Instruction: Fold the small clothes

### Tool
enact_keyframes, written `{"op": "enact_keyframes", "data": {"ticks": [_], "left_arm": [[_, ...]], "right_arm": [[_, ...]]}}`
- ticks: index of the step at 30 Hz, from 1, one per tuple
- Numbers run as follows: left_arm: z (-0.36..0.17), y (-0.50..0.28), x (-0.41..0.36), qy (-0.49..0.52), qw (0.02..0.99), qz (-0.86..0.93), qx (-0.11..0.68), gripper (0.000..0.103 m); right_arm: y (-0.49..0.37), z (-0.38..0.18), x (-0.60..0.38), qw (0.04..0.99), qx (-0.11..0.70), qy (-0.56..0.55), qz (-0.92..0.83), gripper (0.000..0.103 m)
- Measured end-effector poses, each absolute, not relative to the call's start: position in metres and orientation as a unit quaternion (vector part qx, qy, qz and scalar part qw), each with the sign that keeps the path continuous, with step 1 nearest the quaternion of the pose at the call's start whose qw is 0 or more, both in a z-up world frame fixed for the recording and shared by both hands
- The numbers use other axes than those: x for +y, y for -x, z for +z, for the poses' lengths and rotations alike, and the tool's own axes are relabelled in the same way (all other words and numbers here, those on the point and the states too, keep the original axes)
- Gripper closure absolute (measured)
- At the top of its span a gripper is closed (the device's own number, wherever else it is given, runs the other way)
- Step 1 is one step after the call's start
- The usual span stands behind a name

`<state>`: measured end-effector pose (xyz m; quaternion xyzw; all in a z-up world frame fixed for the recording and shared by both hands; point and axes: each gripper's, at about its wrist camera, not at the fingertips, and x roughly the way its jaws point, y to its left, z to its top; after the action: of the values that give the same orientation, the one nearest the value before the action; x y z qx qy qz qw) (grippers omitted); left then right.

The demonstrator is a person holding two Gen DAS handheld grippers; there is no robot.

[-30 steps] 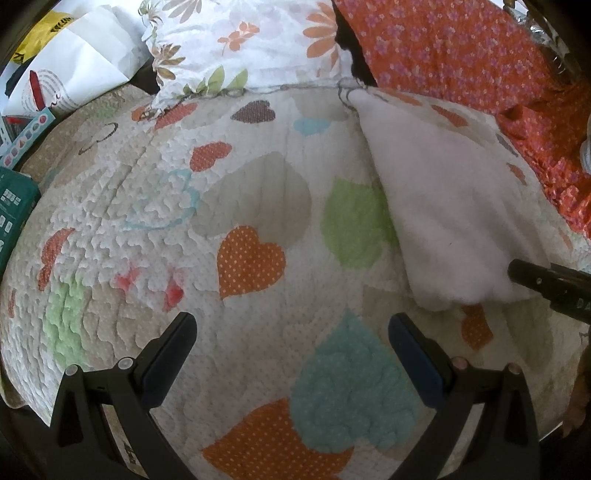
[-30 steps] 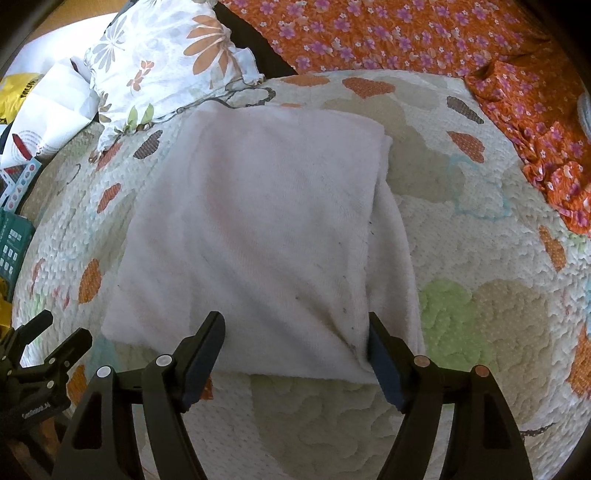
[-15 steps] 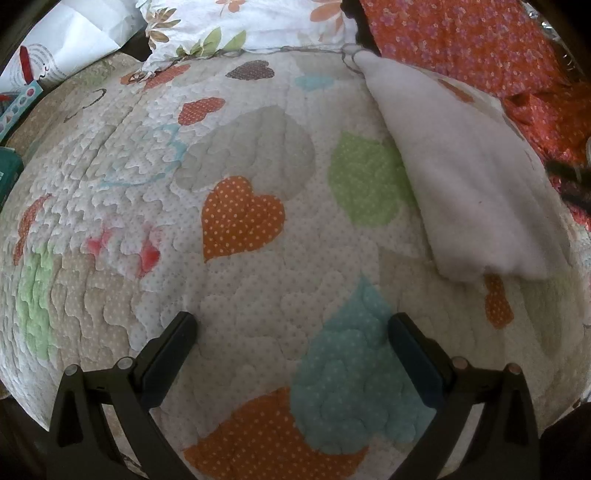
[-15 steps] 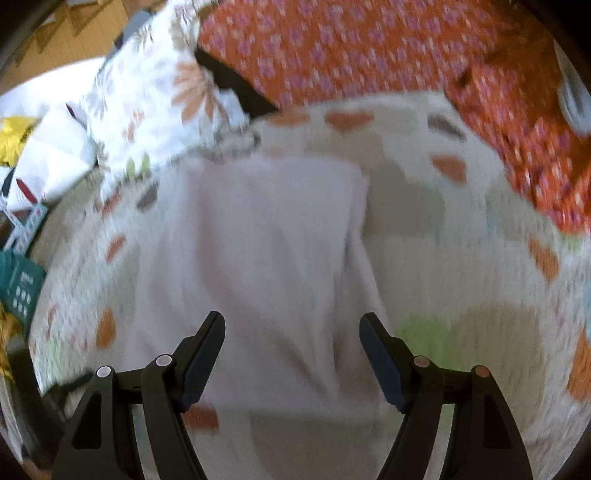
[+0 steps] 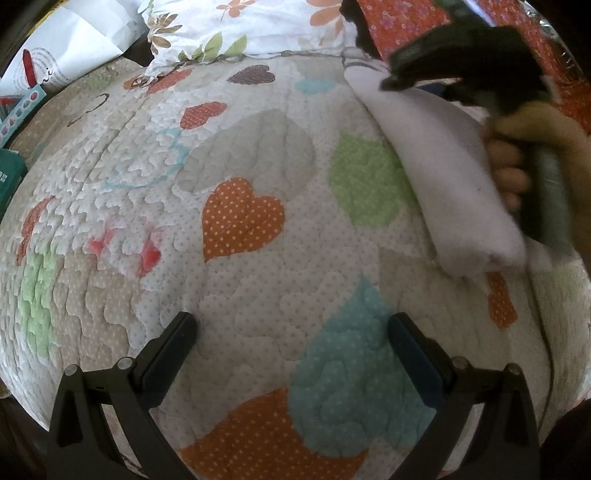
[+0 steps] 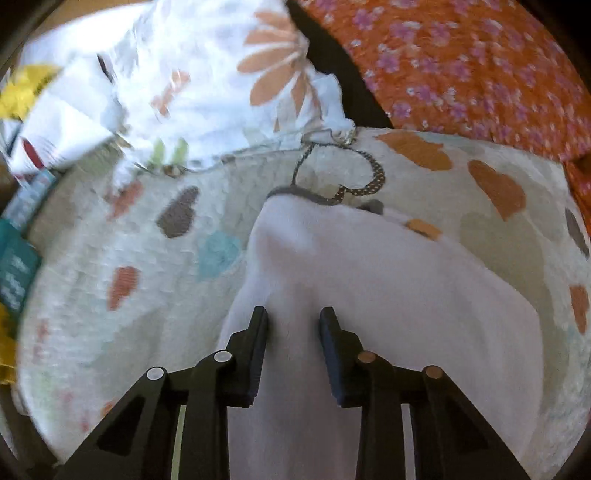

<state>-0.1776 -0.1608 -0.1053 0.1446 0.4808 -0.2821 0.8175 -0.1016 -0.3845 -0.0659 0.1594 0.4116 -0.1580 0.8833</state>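
A folded white fleece cloth (image 5: 443,173) lies on the heart-patterned quilt (image 5: 240,221), at the right in the left wrist view. My left gripper (image 5: 291,332) is open and empty over the bare quilt, well left of the cloth. In the right wrist view the cloth (image 6: 388,295) fills the lower middle. My right gripper (image 6: 293,321) is over it with the jaws narrowed around a raised ridge of the cloth. The right gripper's body and the hand holding it show in the left wrist view (image 5: 480,66), above the cloth.
A white floral pillow (image 5: 240,29) lies at the far edge of the quilt, with an orange flowered cloth (image 6: 461,66) to its right. White paper bags (image 5: 66,48) and a teal box (image 6: 14,273) sit at the far left.
My right gripper moved forward onto the cloth and its jaws closed in from wide open, pinching up a ridge. Its body and hand came into the left wrist view. The left gripper stayed open.
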Motion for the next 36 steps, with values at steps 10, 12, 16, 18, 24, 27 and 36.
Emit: {"op": "enact_keyframes", "data": {"ticks": [10,12,16,18,24,27,36], "left_arm": [[-0.083,0.181,-0.155,-0.119,0.809,-0.315,0.482,0.0],[-0.074,0.185,-0.153,-0.117,0.815,-0.322,0.467,0.0],[-0.058,0.188,-0.148,-0.102,0.825,-0.332,0.445,0.0],[-0.047,0.189,-0.144,-0.097,0.842,-0.326,0.418,0.0],[-0.002,0.211,-0.125,-0.081,0.916,-0.286,0.271,0.0],[0.021,0.225,-0.115,-0.072,0.939,-0.271,0.2,0.0],[0.072,0.209,-0.119,0.012,0.92,-0.316,0.234,0.0]], "right_arm": [[0.118,-0.037,-0.389,0.888,0.38,-0.16,-0.205,0.047],[0.137,-0.037,-0.393,0.881,0.39,-0.193,-0.187,0.043],[0.183,-0.051,-0.42,0.852,0.396,-0.276,-0.203,0.041],[0.215,-0.059,-0.437,0.837,0.39,-0.311,-0.227,0.041],[0.291,-0.063,-0.457,0.793,0.413,-0.299,-0.332,0.036],[0.321,-0.054,-0.453,0.796,0.398,-0.325,-0.321,0.036],[0.347,-0.022,-0.388,0.85,0.362,-0.261,-0.28,0.032]]}}
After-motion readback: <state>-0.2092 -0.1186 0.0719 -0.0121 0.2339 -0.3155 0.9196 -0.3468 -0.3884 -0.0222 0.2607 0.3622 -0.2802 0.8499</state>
